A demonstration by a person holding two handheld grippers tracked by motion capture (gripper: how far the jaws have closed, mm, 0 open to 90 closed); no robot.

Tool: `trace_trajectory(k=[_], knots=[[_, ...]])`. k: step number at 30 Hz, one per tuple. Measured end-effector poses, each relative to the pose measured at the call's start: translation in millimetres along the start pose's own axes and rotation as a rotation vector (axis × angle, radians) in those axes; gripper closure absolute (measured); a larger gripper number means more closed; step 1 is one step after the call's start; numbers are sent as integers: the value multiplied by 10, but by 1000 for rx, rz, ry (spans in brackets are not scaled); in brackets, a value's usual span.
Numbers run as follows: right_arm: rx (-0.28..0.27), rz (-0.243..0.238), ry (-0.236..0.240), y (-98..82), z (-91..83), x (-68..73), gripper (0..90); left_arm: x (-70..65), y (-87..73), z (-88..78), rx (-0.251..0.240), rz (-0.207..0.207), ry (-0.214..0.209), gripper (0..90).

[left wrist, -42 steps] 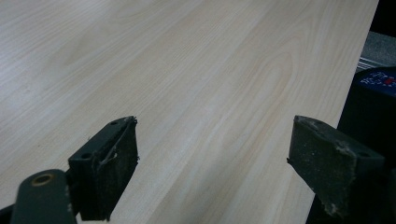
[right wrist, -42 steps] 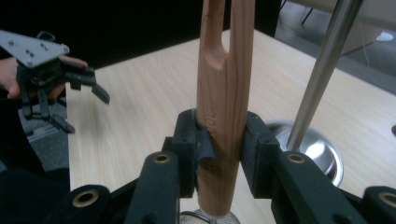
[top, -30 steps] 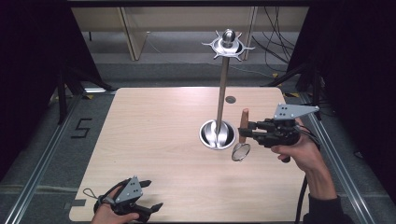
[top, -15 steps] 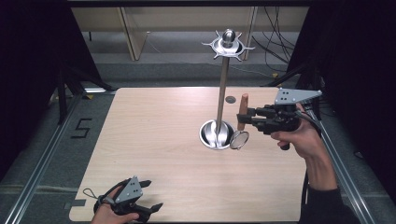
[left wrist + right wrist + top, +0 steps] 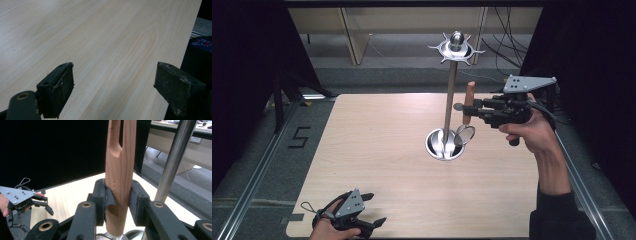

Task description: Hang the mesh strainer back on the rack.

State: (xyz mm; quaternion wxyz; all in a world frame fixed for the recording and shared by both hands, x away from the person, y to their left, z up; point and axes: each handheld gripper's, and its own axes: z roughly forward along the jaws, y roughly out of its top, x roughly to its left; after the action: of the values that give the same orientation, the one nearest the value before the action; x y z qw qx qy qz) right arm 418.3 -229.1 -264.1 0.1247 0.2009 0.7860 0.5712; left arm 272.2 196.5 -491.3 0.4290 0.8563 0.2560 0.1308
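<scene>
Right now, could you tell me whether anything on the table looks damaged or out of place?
Nothing spilled or askew. One small sign of wear: the black pads of the left tool look frayed at their edges. The right tool holds the wooden-handled utensil upright beside the stand's pole.

Wooden handle (image 5: 121,170) top cut off
</scene>
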Motion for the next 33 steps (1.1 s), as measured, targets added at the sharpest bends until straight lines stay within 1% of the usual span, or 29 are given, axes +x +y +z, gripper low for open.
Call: trace_trajectory(k=[1, 2, 3, 4, 5, 6, 7, 8, 9, 10, 11, 12, 13, 14, 15, 16, 17, 19, 20, 22, 23, 24, 27, 28, 29, 30, 31, 32, 33], knots=[[-1, -3, 4, 18, 1, -18, 707, 0, 0, 0, 0, 0, 0, 153], [0, 17, 7, 33, 1, -22, 707, 0, 0, 0, 0, 0, 0, 153], [-3, 3, 0, 52, 5, -51, 707, 0, 0, 0, 0, 0, 0, 153], [-3, 3, 0, 52, 5, -51, 707, 0, 0, 1, 0, 0, 0, 153], [-3, 20, 4, 69, 12, -61, 707, 1, -1, 0, 0, 1, -1, 153], [-8, 6, -2, 104, 17, -101, 707, -1, -1, 2, -2, -2, -3, 153], [-8, 22, 1, 113, 17, -100, 707, -2, -1, 0, -2, -2, -4, 153], [-8, 22, 1, 113, 17, -100, 707, -2, -1, 0, -2, -2, -4, 153], [-18, 10, 0, 126, 27, -120, 707, -2, 0, 0, -3, -1, -4, 153], [-11, 24, 0, 138, 27, -131, 707, 10, 2, -10, 11, 15, 5, 153], [-12, 36, -4, 157, 17, -163, 707, 10, 1, -10, 10, 16, 5, 153], [-16, 38, -5, 162, 15, -168, 707, -6, -2, 2, -7, -6, -3, 153], [-22, 29, -2, 172, 10, -188, 707, 10, -1, -10, 11, 13, 5, 153], [-16, 37, -7, 183, -5, -191, 707, 10, -1, -10, 11, 13, 5, 153], [-22, 32, -7, 191, -7, -201, 707, 12, 0, -11, 12, 16, 5, 153], [-18, 25, -15, 202, -17, -209, 707, 11, 0, -10, 11, 15, 5, 153], [-18, 39, -12, 205, -17, -209, 707, -6, -2, 2, -6, -5, -3, 153], [-15, 31, -20, 212, -20, -225, 707, -4, -3, 1, 0, -3, -4, 153], [-8, 43, -22, 215, -19, -228, 707, -6, -7, 10, -13, -6, -5, 153], [-4, 43, -32, 224, -16, -252, 707, -3, -1, 0, 0, -2, -4, 153], [-7, 55, -30, 226, -11, -255, 707, -1, -1, -1, 0, 0, -4, 153], [-1, 58, -35, 237, -4, -271, 707, -3, -1, 1, -2, -2, -5, 153], [-2, 49, -35, 244, 13, -297, 707, -2, -2, 1, 0, -2, -5, 153], [1, 46, -37, 249, 28, -311, 707, 7, 1, -8, 8, 14, 1, 153], [1, 46, -37, 249, 28, -311, 707, 7, 1, -8, 8, 14, 1, 153], [6, 63, -40, 256, 41, -310, 707, -13, -3, 7, -14, -15, -5, 153], [7, 64, -36, 258, 48, -318, 707, 9, -1, -9, 13, 13, 0, 153], [7, 64, -36, 258, 48, -318, 707, 9, -1, -9, 13, 13, 0, 153], [6, 74, -42, 264, 53, -316, 707, 7, 1, -8, 9, 14, 0, 153]])
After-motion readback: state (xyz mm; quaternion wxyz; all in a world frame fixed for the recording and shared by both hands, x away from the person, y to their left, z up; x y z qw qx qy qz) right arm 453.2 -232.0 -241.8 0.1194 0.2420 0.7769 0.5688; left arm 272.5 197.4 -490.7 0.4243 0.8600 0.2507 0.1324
